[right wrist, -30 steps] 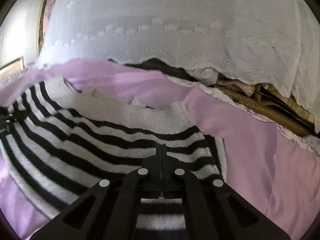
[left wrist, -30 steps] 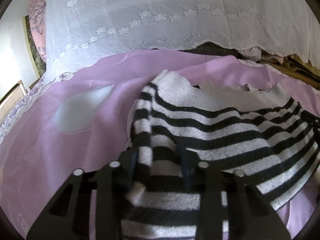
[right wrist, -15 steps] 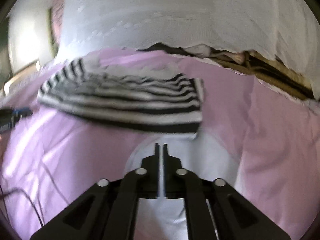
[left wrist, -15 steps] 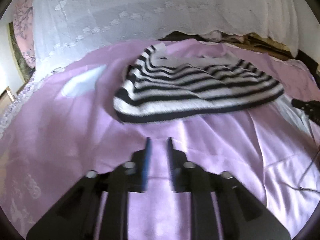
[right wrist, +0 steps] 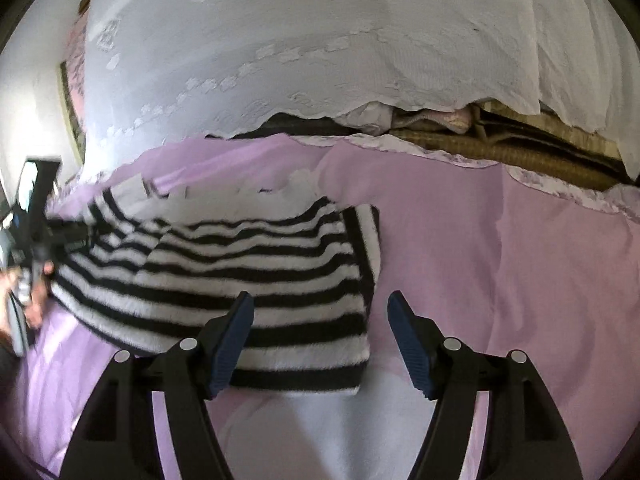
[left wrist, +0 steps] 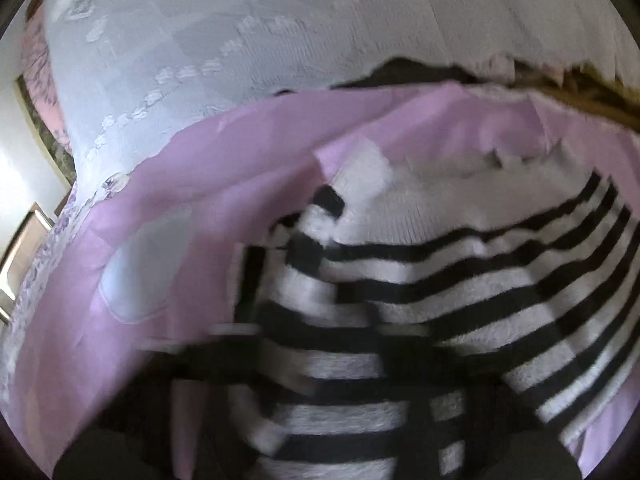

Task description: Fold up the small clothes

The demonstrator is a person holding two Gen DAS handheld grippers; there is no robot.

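A black-and-white striped knit sweater (right wrist: 248, 276) lies folded on a pink-lilac bedsheet (right wrist: 500, 264). In the right wrist view it fills the area from nine o'clock to the centre, its near hem running along the lower middle and its pale neckline edge toward twelve o'clock.

The right gripper (right wrist: 320, 336) hovers low at six o'clock with its jaws spread wide and holding nothing. One blue-padded finger (right wrist: 232, 340) overlaps the sweater's near edge; the other sits over bare sheet just past the sweater's right corner.

At nine o'clock in the same view, the left gripper (right wrist: 60, 232) reaches onto the sweater's far left edge, with a hand (right wrist: 36, 292) behind it.

The left wrist view is heavily blurred. The sweater (left wrist: 460, 280) fills it from the centre to four o'clock, close up. The left gripper's dark frame smears across six o'clock over the stripes; I cannot tell how its jaws stand.

A white lace cover (right wrist: 320, 48) drapes over stacked bedding at twelve o'clock.
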